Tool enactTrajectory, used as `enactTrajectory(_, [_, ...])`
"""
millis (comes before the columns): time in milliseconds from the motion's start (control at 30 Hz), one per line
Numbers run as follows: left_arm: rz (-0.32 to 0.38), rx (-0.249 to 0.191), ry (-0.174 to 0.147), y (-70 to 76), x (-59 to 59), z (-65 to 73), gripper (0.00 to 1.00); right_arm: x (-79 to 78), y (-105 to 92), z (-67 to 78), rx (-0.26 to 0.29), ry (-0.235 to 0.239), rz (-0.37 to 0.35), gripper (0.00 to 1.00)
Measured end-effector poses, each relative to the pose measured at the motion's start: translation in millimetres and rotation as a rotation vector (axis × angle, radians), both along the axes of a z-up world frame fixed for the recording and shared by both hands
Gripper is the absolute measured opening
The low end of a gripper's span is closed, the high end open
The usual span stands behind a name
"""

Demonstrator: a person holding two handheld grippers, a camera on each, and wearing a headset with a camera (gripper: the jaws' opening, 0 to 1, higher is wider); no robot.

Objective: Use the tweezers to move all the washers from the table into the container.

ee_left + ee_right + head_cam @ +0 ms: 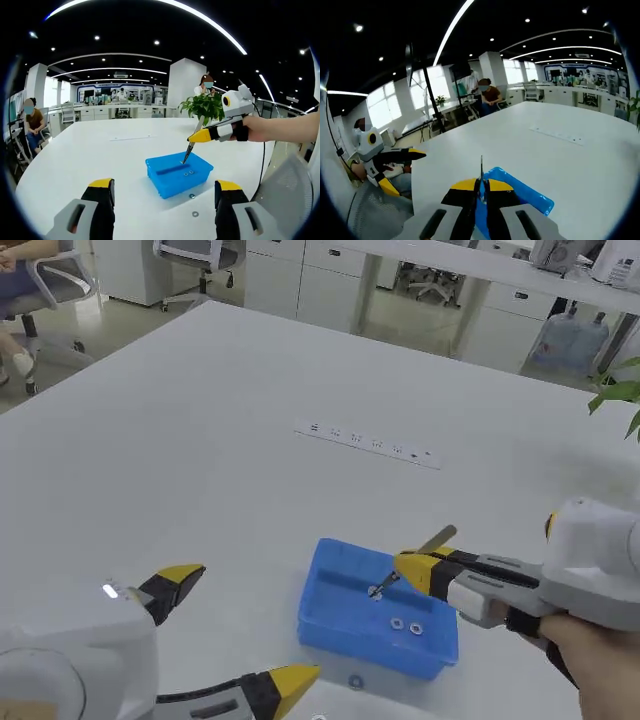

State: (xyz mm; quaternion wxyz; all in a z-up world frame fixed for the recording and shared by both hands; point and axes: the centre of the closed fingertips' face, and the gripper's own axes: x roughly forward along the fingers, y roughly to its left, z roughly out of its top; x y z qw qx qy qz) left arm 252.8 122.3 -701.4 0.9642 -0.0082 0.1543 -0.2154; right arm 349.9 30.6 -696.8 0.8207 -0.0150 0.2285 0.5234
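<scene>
A blue container [340, 625] sits near the table's front edge, with two washers [406, 626] lying inside it. My right gripper [412, 570] is shut on the metal tweezers [386, 583], whose tip points down into the container [167, 182]; something small and ring-like sits at the tip. One washer [356, 681] lies on the table just in front of the container, and two washers [193, 205] lie there in the left gripper view. My left gripper [238, 628] stands open to the left of the container, holding nothing. The right gripper view looks along the tweezers [481, 169] over the container [525, 196].
A flush socket strip [366, 442] crosses the middle of the white table [200, 440]. A green plant [617, 392] stands at the far right edge. Office chairs and seated people are beyond the table on the left.
</scene>
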Motion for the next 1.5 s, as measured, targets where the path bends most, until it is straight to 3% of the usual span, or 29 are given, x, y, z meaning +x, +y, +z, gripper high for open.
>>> enactTrajectory(267, [-0.006, 0.002, 0.005, -1.1, -0.4, -1.1, 0.83, 16.2, 1.0, -32.4, -0.081, 0.038, -0.003, 0.02])
enactTrajectory(367, [-0.006, 0.003, 0.008, -1.0, -0.6, -1.6, 0.83, 21.5, -3.7, -49.1, -0.144, 0.045, 0.001, 0.02])
enactTrajectory(600, [-0.008, 0.006, 0.011, -1.0, -0.8, -2.3, 0.83, 22.3, -5.1, -67.8, -0.183, 0.072, 0.017, 0.02])
enactTrajectory(800, [-0.006, 0.008, 0.013, -0.5, -0.9, -2.7, 0.83, 21.7, -4.7, -70.9, -0.188, 0.079, 0.018, 0.02])
enactTrajectory(1033, [-0.004, 0.009, 0.012, 0.1, -1.0, -2.7, 0.83, 19.4, -7.9, -65.4, -0.181, 0.056, 0.001, 0.03])
enactTrajectory(1500, [-0.004, 0.008, 0.014, 0.4, -0.9, -3.3, 0.82, -13.5, -18.8, -8.6, -0.024, -0.041, -0.016, 0.03])
